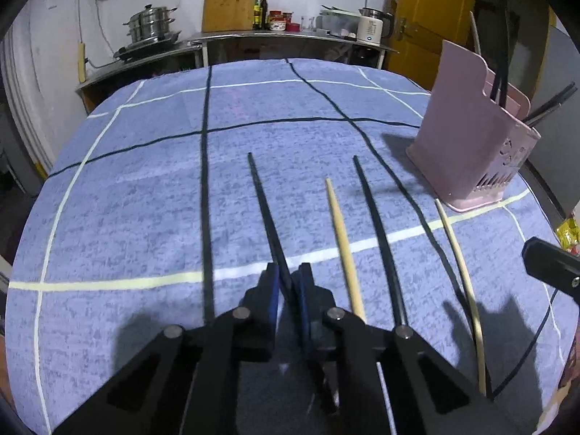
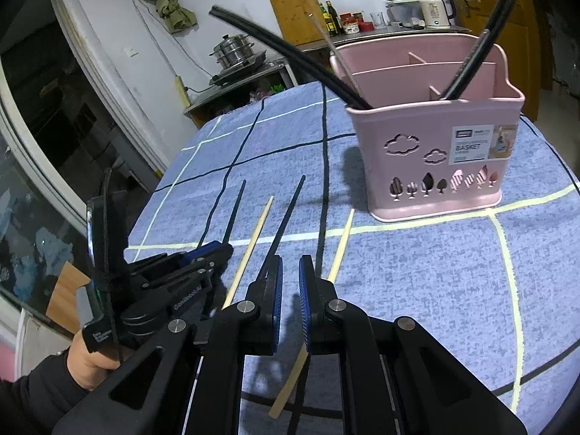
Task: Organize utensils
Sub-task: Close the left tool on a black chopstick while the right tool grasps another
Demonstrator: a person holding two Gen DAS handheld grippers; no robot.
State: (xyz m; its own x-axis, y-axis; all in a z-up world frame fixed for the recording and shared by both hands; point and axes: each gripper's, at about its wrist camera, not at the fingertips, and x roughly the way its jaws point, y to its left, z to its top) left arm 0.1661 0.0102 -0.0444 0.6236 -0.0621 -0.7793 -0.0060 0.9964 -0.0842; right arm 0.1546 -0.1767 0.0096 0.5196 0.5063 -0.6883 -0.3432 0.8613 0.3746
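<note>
Four chopsticks lie side by side on a blue cloth [image 1: 145, 195] with white and dark lines. Two are black and two are light wood. The left black chopstick [image 1: 266, 214] sits between the blue pads of the left gripper [image 1: 290, 282]. The jaws are closed on it and the pads press its sides, near its thick end. The chopstick rests on the cloth, with its thin tip pointing away.

Just to its right lies a wooden chopstick [image 1: 342, 243]. Next comes the second black chopstick [image 1: 377, 228]. Farthest right lies the other wooden chopstick [image 1: 460, 275].

In the right wrist view, the right gripper [image 2: 290, 301] hangs above the cloth, over the near ends of the chopsticks. Its pads are close together with only a thin gap, and nothing is between them.

A pink basket [image 2: 435, 159] stands upright on the cloth, past the chopsticks and to the right. It has walls inside that split it into parts. Some black chopsticks [image 2: 475, 47] already lean in it.

A hand [image 2: 87, 359] in a dark sleeve holds the left gripper's handle.

Behind the table there is a steel pot [image 1: 152, 23], a wooden board [image 1: 230, 1] and a white kettle [image 1: 371, 29].
</note>
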